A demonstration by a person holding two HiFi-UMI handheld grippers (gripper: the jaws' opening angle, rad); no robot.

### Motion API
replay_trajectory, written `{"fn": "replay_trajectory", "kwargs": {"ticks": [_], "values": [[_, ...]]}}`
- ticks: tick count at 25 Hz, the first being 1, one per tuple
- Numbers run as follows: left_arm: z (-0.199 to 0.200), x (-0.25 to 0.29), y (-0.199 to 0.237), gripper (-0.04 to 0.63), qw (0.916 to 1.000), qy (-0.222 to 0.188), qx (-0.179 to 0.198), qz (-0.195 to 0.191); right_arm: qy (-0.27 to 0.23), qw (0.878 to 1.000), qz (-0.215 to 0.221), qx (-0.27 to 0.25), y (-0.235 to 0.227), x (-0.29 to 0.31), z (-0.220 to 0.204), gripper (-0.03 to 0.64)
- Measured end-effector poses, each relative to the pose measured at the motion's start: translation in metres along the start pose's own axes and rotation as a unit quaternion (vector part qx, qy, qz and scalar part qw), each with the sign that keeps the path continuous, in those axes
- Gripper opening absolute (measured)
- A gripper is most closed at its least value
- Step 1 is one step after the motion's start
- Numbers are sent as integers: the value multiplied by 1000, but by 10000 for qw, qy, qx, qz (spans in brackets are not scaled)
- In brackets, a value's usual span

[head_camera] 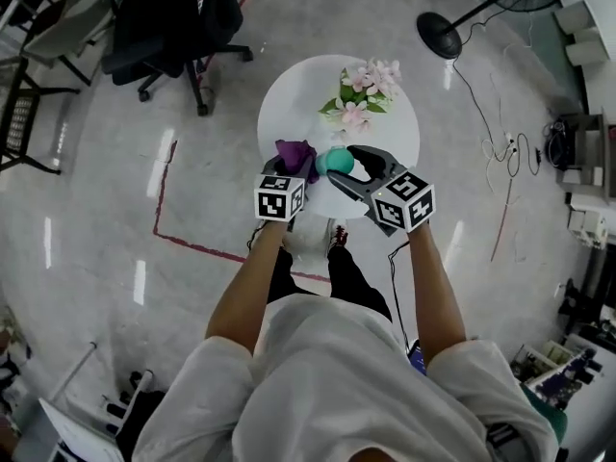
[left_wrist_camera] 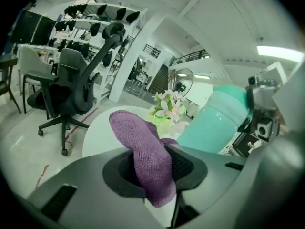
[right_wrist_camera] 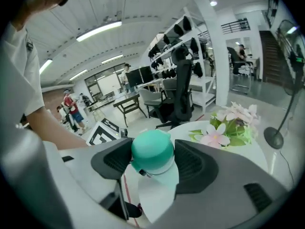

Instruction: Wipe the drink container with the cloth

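A teal drink container (head_camera: 334, 160) hangs above the near edge of the round white table (head_camera: 289, 114), with my right gripper (head_camera: 358, 166) shut on it. In the right gripper view the container's teal cap (right_wrist_camera: 152, 150) sits clamped between both pads. My left gripper (head_camera: 289, 173) is shut on a purple cloth (head_camera: 295, 154), which sticks up beside the container's left side. In the left gripper view the purple cloth (left_wrist_camera: 145, 151) is pinched between the pads, and the teal container (left_wrist_camera: 218, 120) stands tilted just to its right; whether they touch I cannot tell.
A bunch of pink and white flowers (head_camera: 364, 94) stands on the far right of the table. A black office chair (head_camera: 168, 27) is on the floor at the back left, a standing fan (head_camera: 452, 29) at the back right. Red tape (head_camera: 183, 239) marks the floor.
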State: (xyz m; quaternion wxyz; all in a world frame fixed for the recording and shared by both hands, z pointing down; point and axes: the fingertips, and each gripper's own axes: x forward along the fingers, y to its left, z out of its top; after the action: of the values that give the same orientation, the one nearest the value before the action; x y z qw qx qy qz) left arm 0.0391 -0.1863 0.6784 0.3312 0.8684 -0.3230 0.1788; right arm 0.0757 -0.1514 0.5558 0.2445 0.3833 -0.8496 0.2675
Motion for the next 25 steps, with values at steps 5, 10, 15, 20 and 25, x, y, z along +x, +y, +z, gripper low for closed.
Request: {"fn": "replay_trajectory", "kwargs": {"ticks": [5, 10, 15, 20, 25], "values": [[-33, 29, 17, 132, 9974, 596, 412, -56, -492, 9936, -544, 858, -2, -2, -6, 299], [-48, 42, 21, 133, 9929, 1010, 609, -122, -604, 9868, -908, 1195, -2, -6, -12, 299], [-44, 42, 23, 137, 9916, 1135, 596, -155, -381, 9884, -990, 1089, -3, -5, -15, 299], [-29, -2, 31, 137, 9971, 691, 297, 100, -85, 9995, -156, -256, 7, -19, -12, 327], [4, -54, 15, 137, 9962, -293, -557, 602, 244, 9777, 1056, -1799, -2, -44, -1, 333]]}}
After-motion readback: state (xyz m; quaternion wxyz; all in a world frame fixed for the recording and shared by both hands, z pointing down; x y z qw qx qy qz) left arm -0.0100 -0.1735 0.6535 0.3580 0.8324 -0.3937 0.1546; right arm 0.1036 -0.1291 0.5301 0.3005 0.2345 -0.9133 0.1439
